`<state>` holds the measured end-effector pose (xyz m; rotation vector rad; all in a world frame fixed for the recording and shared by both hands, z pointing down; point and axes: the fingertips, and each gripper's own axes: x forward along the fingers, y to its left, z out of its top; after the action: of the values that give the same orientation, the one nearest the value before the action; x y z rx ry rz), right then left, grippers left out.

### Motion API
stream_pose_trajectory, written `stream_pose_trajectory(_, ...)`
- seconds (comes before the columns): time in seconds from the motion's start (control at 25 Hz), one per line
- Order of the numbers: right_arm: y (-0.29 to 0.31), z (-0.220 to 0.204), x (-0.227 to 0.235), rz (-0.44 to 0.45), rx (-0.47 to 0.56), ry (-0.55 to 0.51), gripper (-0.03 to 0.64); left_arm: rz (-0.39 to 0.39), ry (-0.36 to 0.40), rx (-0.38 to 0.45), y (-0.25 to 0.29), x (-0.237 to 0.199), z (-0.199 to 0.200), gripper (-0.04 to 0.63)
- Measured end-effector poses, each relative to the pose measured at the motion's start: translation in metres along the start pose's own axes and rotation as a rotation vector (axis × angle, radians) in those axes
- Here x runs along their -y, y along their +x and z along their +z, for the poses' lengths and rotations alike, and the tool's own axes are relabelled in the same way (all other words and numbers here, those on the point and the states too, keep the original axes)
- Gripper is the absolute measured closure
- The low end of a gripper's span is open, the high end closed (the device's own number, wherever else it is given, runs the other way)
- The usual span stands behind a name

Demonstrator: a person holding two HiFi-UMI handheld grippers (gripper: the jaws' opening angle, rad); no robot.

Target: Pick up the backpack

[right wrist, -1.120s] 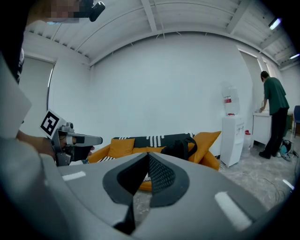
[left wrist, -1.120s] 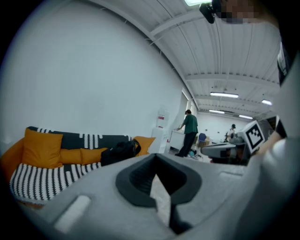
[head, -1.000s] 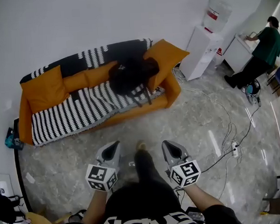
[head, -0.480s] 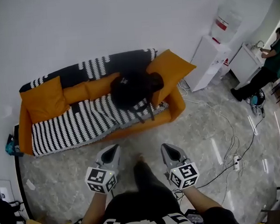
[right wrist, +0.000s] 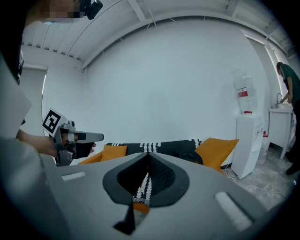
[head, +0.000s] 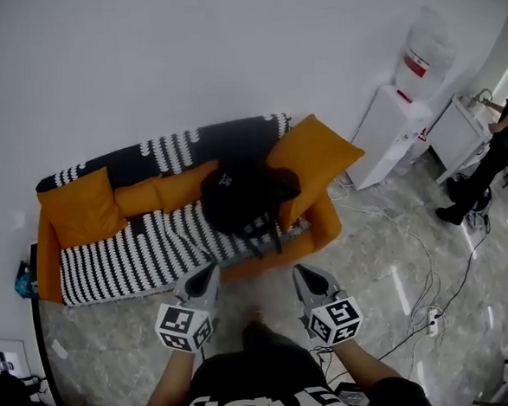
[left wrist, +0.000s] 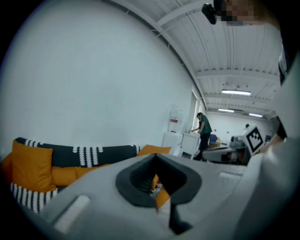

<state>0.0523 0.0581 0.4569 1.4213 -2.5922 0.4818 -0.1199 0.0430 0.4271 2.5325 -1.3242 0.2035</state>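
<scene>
Both tools have advanced toward the sofa [head: 323,226] since the earlier frame: their tips, formerly well apart from it over the marble floor [head: 389,275], now stand just short of its front edge in the head view. Left tool [head: 207,275]: jaws together, nothing between them. Right tool [head: 304,272]: jaws together, nothing between them. Neither tool touches the backpack.

Black backpack [head: 236,193]: located on the sofa seat, right of centre, leaning on the backrest over the striped throw [head: 124,261], touching the large orange cushion [head: 316,154] on its right. Its straps [head: 263,234] hang toward the seat's front edge. The backpack lies ahead of the tools, between their two lines of aim.
</scene>
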Motion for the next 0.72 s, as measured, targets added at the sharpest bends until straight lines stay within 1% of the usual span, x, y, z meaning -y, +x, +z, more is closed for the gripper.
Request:
stream_pose_trajectory(0.16, 0.031, 0.017, 0.033, 0.013, 0.002, 0.007, 0.615, 0.023, 0.014, 0.006, 0.038, -0.017, 0.014, 0.594)
stream_pose_trajectory(0.36, 0.061, 0.031, 0.056, 0.020, 0.000, 0.012, 0.615, 0.034, 0.003, -0.012, 0.068, -0.034, 0.017, 0.594)
stream_pose_trajectory(0.52, 0.092, 0.037, 0.068, 0.017, -0.011, 0.014, 0.615, 0.021, -0.007, -0.022, 0.092, -0.055, 0.020, 0.594)
stream_pose_trajectory(0.72, 0.133, 0.049, 0.092, -0.012, -0.016, 0.027, 0.615, -0.016, -0.015, -0.036, 0.135, -0.090, 0.028, 0.594)
